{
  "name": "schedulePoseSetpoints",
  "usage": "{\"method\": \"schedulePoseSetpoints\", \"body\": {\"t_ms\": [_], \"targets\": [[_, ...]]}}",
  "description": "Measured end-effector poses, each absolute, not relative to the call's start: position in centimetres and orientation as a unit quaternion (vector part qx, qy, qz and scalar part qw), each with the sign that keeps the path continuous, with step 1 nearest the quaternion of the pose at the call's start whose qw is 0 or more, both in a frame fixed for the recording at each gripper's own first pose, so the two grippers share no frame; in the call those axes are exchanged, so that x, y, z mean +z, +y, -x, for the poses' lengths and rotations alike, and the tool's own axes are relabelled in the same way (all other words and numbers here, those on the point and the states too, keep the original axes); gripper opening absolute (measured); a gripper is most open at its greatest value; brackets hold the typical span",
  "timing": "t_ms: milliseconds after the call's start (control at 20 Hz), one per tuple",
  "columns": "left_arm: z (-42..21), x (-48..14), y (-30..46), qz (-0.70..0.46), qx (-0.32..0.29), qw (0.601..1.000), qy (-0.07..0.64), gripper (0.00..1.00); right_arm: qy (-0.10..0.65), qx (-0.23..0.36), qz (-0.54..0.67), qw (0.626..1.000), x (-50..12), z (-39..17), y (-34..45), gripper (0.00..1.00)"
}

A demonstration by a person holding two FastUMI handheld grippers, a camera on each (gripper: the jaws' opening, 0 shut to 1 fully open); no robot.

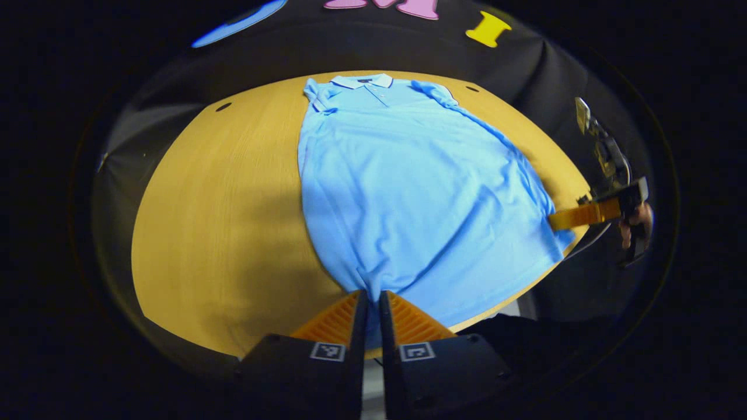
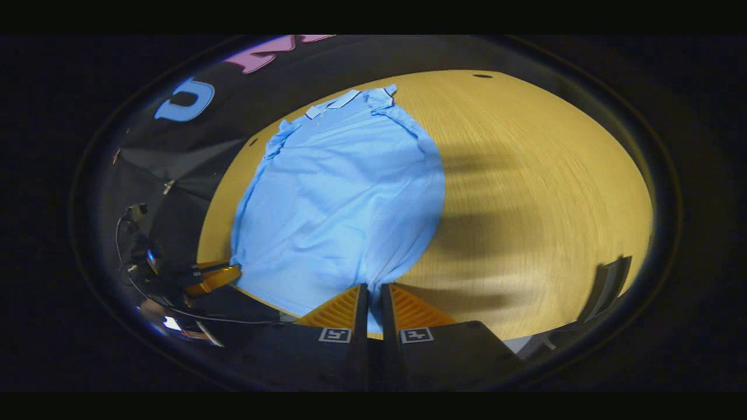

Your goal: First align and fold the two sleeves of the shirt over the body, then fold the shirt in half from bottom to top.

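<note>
- Left gripper (image 1: pixel 373 298): fingers pressed together, pinching the hem of the blue shirt (image 1: pixel 402 192) at one bottom corner, right at the desk's near edge.
- Right gripper (image 2: pixel 373 291): fingers likewise closed on the hem at the other bottom corner.
- The shirt lies flat on the wooden desk (image 1: pixel 222 221), both sleeves folded in over the body.
- Its long axis runs from the near edge to the far edge, collar (image 1: pixel 366 81) pointing away.
- Black cloth walls the booth behind.

Shirt (image 1: pixel 408 192) flat on table (image 1: pixel 222 221)
</note>
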State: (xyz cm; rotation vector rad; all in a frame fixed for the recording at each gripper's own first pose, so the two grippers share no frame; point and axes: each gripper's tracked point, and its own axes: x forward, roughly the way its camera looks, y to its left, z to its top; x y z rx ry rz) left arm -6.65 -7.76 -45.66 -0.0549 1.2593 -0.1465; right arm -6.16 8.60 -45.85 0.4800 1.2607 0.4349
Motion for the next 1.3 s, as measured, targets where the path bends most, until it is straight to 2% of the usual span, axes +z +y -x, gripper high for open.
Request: {"method": "schedulePoseSetpoints", "body": {"t_ms": [50,100,150,250,300,350,450,500,550,600,750,950,1300], "targets": [[6.4,-45.3,-7.9,0.061,-0.067,0.806,0.585,0.16,0.574,0.193,-0.230,0.762,-45.9,6.0,8.3,0.16],[6.4,-45.3,-8.3,0.094,-0.068,0.799,0.590,0.08,0.572,0.186,-0.253,0.758,-46.5,5.7,8.6,0.06],[5.9,-45.1,-8.4,0.119,-0.072,0.798,0.586,0.07,0.572,0.183,-0.274,0.751,-46.3,5.6,8.6,0.07],[5.6,-44.6,-8.1,0.135,-0.079,0.803,0.576,0.06,0.567,0.185,-0.290,0.749,-46.1,5.4,8.6,0.06],[5.3,-44.1,-8.1,0.136,-0.087,0.808,0.566,0.06,0.565,0.185,-0.289,0.751,-46.1,5.2,8.6,0.10],[4.9,-43.2,-8.1,0.137,-0.098,0.816,0.553,0.06,0.565,0.191,-0.288,0.750,-46.1,5.2,8.8,0.10],[4.1,-41.0,-8.8,0.142,-0.132,0.831,0.521,0.06,0.559,0.205,-0.291,0.748,-45.5,5.2,9.3,0.03],[3.6,-40.2,-8.9,0.142,-0.146,0.834,0.513,0.06,0.553,0.209,-0.295,0.751,-45.1,4.9,9.6,0.05],[3.2,-39.7,-8.7,0.139,-0.150,0.838,0.506,0.06,0.545,0.215,-0.302,0.752,-44.5,4.4,9.9,0.05],[2.7,-39.3,-8.3,0.135,-0.147,0.842,0.501,0.06,0.534,0.220,-0.309,0.756,-43.7,3.7,10.2,0.00],[0.0,-37.1,-7.6,0.143,-0.150,0.854,0.478,0.06,0.496,0.250,-0.305,0.773,-40.7,1.6,10.6,0.05],[-5.0,-34.3,-6.9,0.136,-0.155,0.870,0.448,0.06,0.446,0.281,-0.292,0.798,-36.7,-3.0,10.9,0.05],[-19.7,-29.4,-5.1,0.131,-0.134,0.909,0.372,0.06,0.339,0.283,-0.261,0.858,-29.9,-18.4,9.7,0.05]]}}
